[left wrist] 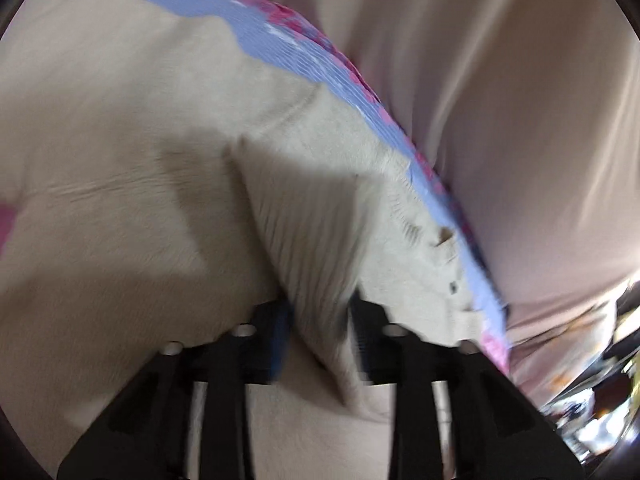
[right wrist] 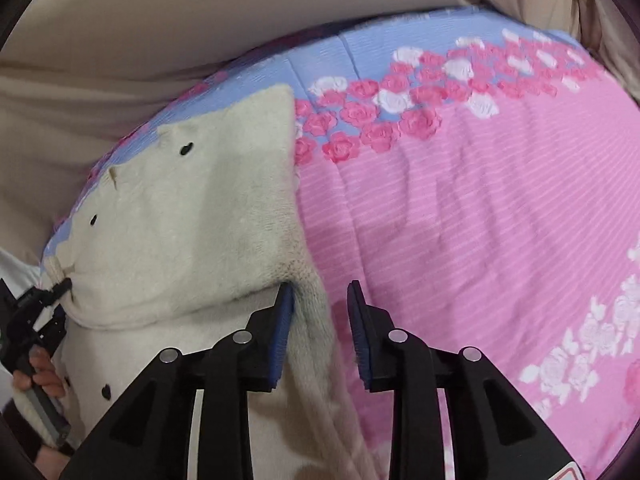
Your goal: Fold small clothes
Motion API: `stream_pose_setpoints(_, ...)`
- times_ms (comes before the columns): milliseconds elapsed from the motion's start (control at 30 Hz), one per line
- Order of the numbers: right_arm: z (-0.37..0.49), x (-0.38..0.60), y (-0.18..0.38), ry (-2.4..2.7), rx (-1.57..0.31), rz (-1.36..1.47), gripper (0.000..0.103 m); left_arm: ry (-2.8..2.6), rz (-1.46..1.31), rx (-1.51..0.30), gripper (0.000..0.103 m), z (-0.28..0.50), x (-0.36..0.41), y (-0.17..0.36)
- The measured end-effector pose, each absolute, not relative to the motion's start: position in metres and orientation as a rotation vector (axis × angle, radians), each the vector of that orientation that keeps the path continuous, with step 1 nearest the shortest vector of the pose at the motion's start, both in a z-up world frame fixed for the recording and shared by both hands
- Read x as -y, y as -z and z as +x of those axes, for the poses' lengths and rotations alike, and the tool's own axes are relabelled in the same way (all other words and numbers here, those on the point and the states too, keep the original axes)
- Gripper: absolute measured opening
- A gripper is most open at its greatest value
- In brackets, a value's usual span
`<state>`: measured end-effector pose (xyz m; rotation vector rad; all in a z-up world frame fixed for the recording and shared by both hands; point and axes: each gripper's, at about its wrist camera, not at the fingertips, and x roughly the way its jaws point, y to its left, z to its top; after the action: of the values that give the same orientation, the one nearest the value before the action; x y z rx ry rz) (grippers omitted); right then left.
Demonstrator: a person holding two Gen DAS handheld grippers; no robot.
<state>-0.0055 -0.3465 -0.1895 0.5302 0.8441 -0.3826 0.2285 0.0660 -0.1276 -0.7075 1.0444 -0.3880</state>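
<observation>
A cream fleece garment (right wrist: 192,216) with small black buttons lies on a pink and blue rose-patterned quilt (right wrist: 480,208). In the left wrist view, blurred, its ribbed cuff (left wrist: 308,240) stands up as a fold and fills the gap of my left gripper (left wrist: 320,336), touching both pads. The right wrist view shows that left gripper (right wrist: 62,288) at the garment's far left edge, held by a person's hand (right wrist: 44,376). My right gripper (right wrist: 320,336) straddles the garment's right edge. The cloth rests against the left pad, and pink quilt shows before the right pad.
Beige sheet (right wrist: 200,20) surrounds the quilt on the far side and also fills the right half of the left wrist view as beige sheet (left wrist: 500,120). Dark clutter (left wrist: 600,360) shows at that view's right rim. Bare pink quilt stretches right of the garment.
</observation>
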Motion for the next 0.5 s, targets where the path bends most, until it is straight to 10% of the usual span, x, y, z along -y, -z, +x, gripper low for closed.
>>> stream_pose_setpoints(167, 0.022, 0.353, 0.153, 0.341, -0.777, 0.479, 0.047, 0.311, -0.776, -0.948, 0.093, 0.218, -0.096, 0.095)
stream_pose_setpoints(333, 0.107, 0.384, 0.160, 0.313, -0.858, 0.495, 0.056, 0.153, -0.642, -1.070, 0.091, 0.255, -0.066, 0.112)
stream_pose_setpoints(400, 0.131, 0.394, 0.177, 0.330, -0.905, 0.536, 0.056, 0.115, -0.599, -1.066, 0.057, 0.258, -0.060, 0.118)
stream_pose_setpoints(467, 0.145, 0.400, 0.189, 0.314, -0.936, 0.579, 0.009, 0.207, -0.581, -1.031, 0.010, 0.263, -0.054, 0.114)
stream_pose_setpoints(500, 0.144, 0.401, 0.185, 0.309, -0.907, 0.587, 0.010, 0.244, -0.604, -1.014, 0.011, 0.267, -0.056, 0.111)
